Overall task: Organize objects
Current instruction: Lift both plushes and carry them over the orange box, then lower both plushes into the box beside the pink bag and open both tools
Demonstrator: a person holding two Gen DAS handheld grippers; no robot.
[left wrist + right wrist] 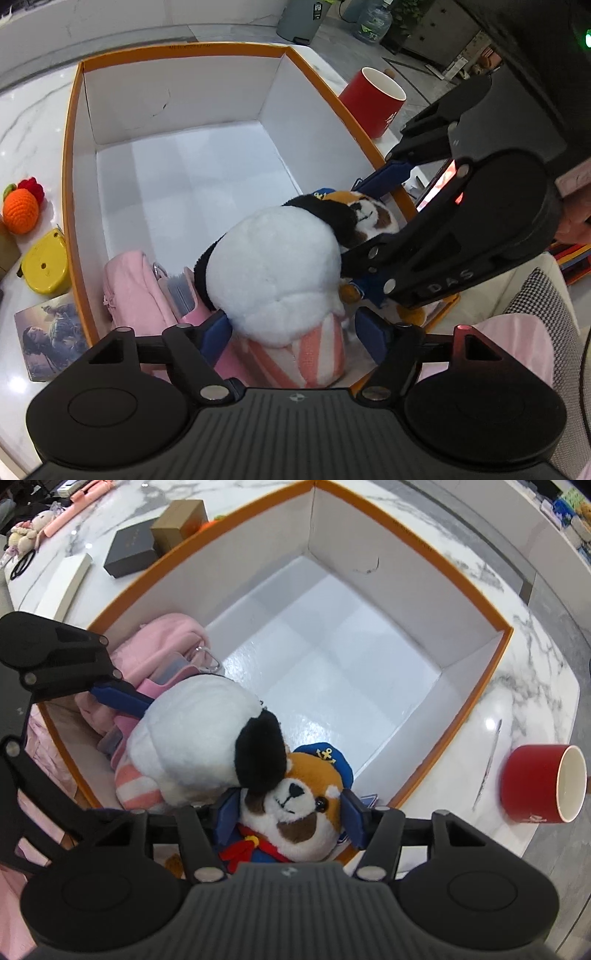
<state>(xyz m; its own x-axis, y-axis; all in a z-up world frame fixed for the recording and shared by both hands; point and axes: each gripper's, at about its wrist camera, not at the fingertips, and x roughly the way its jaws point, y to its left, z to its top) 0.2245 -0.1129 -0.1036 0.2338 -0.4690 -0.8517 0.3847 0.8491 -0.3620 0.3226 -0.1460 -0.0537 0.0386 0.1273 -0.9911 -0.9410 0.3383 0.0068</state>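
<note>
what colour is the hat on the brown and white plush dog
Blue, with a small gold anchor, on the brown and white plush dog; right wrist view shows it best.

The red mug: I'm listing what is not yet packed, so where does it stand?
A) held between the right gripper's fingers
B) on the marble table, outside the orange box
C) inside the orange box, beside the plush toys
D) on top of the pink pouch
B: the red mug stands on the marble table, past the rim of the orange box, held by no gripper.
</note>
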